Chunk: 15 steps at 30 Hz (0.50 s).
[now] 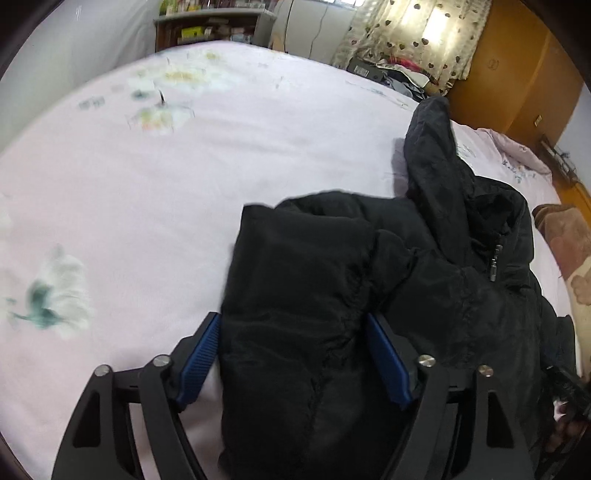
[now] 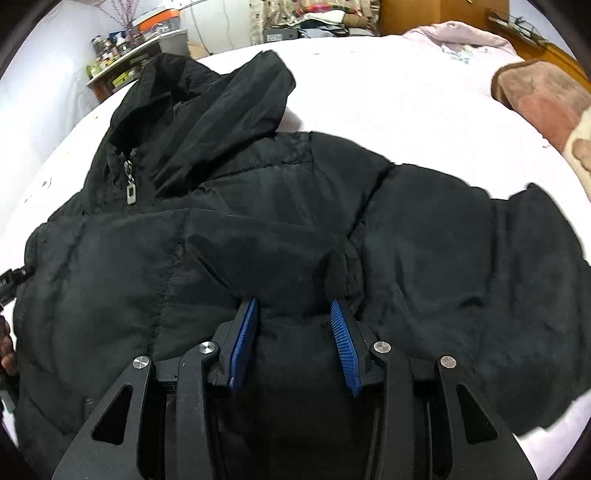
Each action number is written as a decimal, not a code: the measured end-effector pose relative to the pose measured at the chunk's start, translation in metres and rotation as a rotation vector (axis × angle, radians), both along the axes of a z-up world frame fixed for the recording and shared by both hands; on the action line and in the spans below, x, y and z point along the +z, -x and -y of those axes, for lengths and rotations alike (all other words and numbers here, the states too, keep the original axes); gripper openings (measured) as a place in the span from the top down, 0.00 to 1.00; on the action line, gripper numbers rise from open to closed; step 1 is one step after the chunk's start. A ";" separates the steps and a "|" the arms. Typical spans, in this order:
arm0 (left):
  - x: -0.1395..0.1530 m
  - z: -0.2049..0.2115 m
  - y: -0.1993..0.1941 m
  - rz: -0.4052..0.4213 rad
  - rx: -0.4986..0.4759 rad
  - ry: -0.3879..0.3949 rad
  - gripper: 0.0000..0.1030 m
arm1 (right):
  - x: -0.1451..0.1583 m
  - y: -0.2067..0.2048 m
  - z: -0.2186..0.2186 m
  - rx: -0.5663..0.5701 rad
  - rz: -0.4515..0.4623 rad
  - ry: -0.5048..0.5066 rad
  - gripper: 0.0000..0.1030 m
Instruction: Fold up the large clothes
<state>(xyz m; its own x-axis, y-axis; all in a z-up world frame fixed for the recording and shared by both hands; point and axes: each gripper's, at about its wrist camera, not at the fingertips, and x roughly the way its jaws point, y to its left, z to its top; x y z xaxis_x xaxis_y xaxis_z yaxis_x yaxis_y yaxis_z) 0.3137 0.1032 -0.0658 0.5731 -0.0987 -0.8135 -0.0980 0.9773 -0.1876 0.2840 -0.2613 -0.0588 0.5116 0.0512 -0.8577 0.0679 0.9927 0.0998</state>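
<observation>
The jacket (image 2: 258, 221) is one black padded garment with a hood, lying spread on one bed (image 1: 184, 184) under a pale pink sheet. In the left wrist view it fills the lower right half of the frame, and one folded sleeve or side panel runs down the lower middle between the two blue pads of the left gripper (image 1: 291, 332). That gripper's jaws stand wide. At the left of the frame the left pad is clear of the cloth, with pink sheet showing beside it, and the right pad lies against a fold, so the grip is released rather than clamped.

In the right wrist view the jacket covers most of the frame, hood (image 2: 207, 107) at the upper left, one metal zip pull (image 2: 131, 192) below it, and one sleeve reaching to the right edge. The right gripper (image 2: 293, 314) sits at the lower middle, its two blue pads pinching a raised ridge of the jacket's padded cloth, which bulges up between and ahead of them. So this gripper is clenched on the jacket.

Elsewhere, counted left to right: one cluttered shelf (image 2: 136, 48) at the upper left of the right view, one heart-print curtain (image 1: 417, 33) at the top of the left view, and one brownish-pink blanket (image 2: 539, 99) at the upper right.
</observation>
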 end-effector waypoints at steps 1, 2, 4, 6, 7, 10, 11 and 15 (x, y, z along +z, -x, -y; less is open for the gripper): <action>0.011 0.005 0.008 0.021 -0.011 -0.025 0.33 | 0.008 0.006 0.002 -0.006 0.013 0.004 0.60; 0.021 0.010 0.017 0.046 -0.027 -0.042 0.34 | 0.018 0.017 0.004 -0.011 0.039 0.013 0.60; 0.042 0.019 0.036 0.108 -0.053 -0.064 0.34 | 0.034 0.042 0.007 -0.030 0.077 0.023 0.60; 0.061 0.025 0.062 0.164 -0.074 -0.074 0.34 | 0.047 0.074 0.015 -0.061 0.109 0.000 0.60; 0.068 0.029 0.074 0.178 -0.083 -0.072 0.34 | 0.051 0.094 0.021 -0.085 0.122 -0.001 0.60; 0.078 0.040 0.104 0.199 -0.118 -0.058 0.34 | 0.053 0.136 0.041 -0.152 0.119 -0.009 0.60; 0.078 0.045 0.114 0.199 -0.135 -0.067 0.34 | 0.051 0.149 0.049 -0.180 0.112 -0.012 0.60; 0.065 0.064 0.140 0.137 -0.172 -0.074 0.34 | 0.045 0.193 0.089 -0.283 0.086 -0.029 0.58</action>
<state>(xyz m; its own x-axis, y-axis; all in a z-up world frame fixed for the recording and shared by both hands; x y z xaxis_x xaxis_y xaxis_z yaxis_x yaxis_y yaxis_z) 0.1735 0.0387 -0.0005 0.6586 -0.1474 -0.7379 0.0927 0.9890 -0.1148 0.0909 -0.3502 -0.0137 0.5798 -0.0802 -0.8108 0.3314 0.9323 0.1447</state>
